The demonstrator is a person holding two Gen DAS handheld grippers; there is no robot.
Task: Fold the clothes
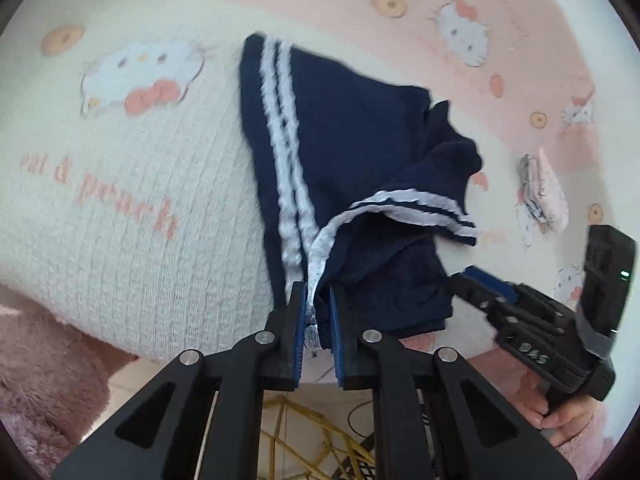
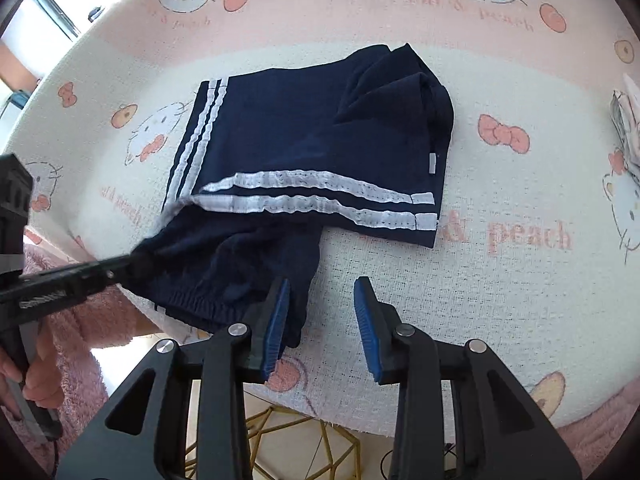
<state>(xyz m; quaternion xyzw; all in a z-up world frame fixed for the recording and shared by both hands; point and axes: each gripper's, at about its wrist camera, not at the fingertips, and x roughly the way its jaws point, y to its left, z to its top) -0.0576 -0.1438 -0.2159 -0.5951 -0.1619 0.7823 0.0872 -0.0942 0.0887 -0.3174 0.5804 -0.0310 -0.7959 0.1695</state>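
bench: round top under a white-and-pink cat-print cover; gold wire frame shows below its near edge.
shorts: navy, with double white side stripes; spread over the middle of the bench, partly folded, one leg laid across the body, waistband end hanging at the near edge.
small cloth: pale bundle lying well apart from the shorts, toward the right rim.
left gripper: pressed together on the striped edge of the shorts near the waistband, lifting it slightly.
right gripper: spread wide, holding nothing; its left finger touches or just overlaps the dark fabric's corner.
step, as judged: mid-fold, one corner held, the other not yet taken.
next move: right gripper likely needs to pinch the near corner, so both can carry the waistband end over the legs.
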